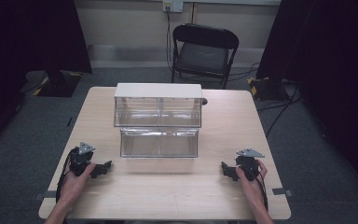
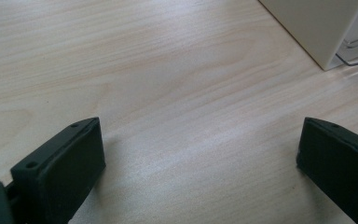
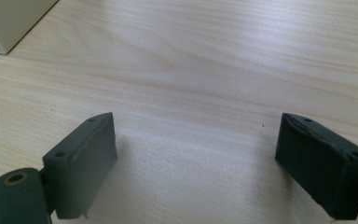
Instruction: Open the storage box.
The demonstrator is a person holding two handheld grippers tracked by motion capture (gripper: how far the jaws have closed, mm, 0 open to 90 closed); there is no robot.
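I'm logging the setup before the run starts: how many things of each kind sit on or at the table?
Drawer cabinet, white top, clear front: 1
Clear drawer, pulled out: 1
Hand-held grippers: 2, the left gripper and the right gripper, both resting open on the table
Black folding chair behind the table: 1
Total: 5

Setting: lab or studio recording bay.
Black curtains (image 1: 32, 32) flank a lone wooden table (image 1: 168, 191) on grey carpet (image 1: 317, 154); folding chair (image 1: 204, 51), taped stand bases (image 1: 56, 84) and loose cables (image 1: 279, 107) behind.
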